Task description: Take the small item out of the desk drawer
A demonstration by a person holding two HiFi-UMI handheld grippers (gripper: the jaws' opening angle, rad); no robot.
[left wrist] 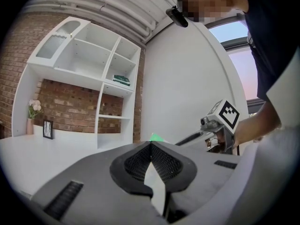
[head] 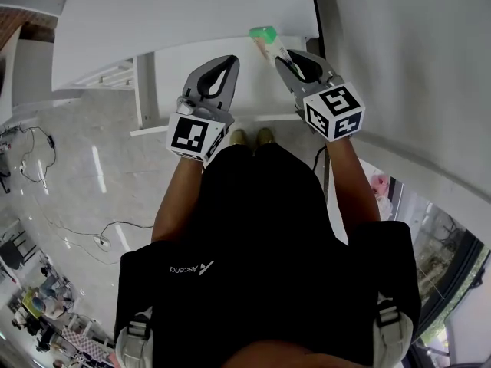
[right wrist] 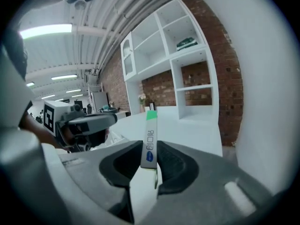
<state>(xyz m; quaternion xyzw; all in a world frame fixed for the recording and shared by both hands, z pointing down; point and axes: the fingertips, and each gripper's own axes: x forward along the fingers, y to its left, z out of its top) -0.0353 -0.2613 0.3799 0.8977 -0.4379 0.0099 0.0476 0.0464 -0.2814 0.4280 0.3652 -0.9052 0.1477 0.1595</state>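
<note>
A small white stick-shaped packet with a green end (right wrist: 149,139) stands upright between my right gripper's (right wrist: 150,146) pads, which are shut on it. In the head view the packet's green end (head: 266,37) pokes out past my right gripper (head: 285,58) over the near edge of the white desk (head: 184,14). My left gripper (head: 229,61) hangs beside it to the left, its tips together with nothing between them. The left gripper view shows those jaws (left wrist: 151,144) meeting and the packet's green tip (left wrist: 156,137) beyond. No drawer can be made out.
A white shelf unit (left wrist: 93,78) stands on the desk against a brick wall, with a vase (left wrist: 32,118) and a picture frame (left wrist: 48,129) beside it. A white wall (head: 406,67) runs close on the right. Cables (head: 38,159) lie on the floor at left.
</note>
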